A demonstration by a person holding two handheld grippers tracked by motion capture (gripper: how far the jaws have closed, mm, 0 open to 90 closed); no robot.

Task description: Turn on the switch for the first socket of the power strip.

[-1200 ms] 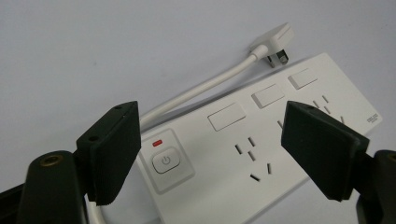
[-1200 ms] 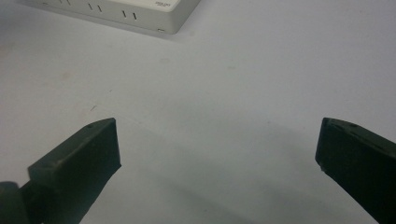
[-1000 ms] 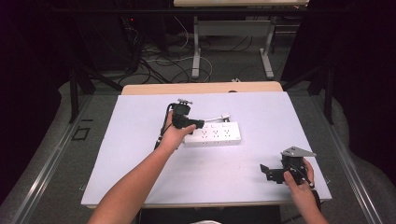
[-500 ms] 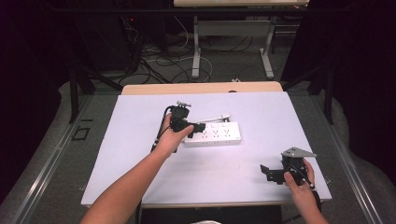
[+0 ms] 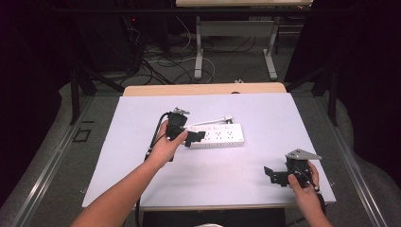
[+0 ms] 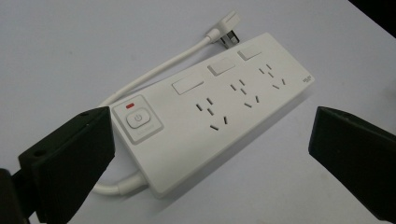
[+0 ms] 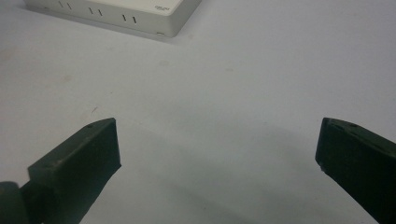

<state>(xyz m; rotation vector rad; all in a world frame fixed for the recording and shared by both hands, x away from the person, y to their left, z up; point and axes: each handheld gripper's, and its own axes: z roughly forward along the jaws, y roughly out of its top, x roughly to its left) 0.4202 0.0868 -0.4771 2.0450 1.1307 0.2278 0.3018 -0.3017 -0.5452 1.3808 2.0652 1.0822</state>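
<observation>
A white power strip [image 5: 220, 136] lies flat near the middle of the white table [image 5: 265, 111]. Its short cord and plug [image 5: 228, 118] curl behind it. My left gripper [image 5: 196, 137] is at the strip's left end. In the left gripper view the strip [image 6: 219, 112] shows its round power button [image 6: 138, 119], a red light and three socket groups. My left gripper [image 6: 212, 135] is open; its jaws have just been opening. The switch end lies between the jaws and they do not press it. My right gripper [image 5: 274, 175] rests open near the front right corner. Bare table lies between its jaws [image 7: 217, 144].
The strip's far corner [image 7: 116, 11] lies beyond the right gripper. A wooden tabletop edge [image 5: 203, 89] runs behind the white surface. Cables and table legs [image 5: 198, 52] are on the floor farther back. Metal rails [image 5: 52, 161] flank the table.
My left hand has drawn back a little to the left, off the strip's end, with its jaws spread wider. The right hand and the strip have stayed put.
</observation>
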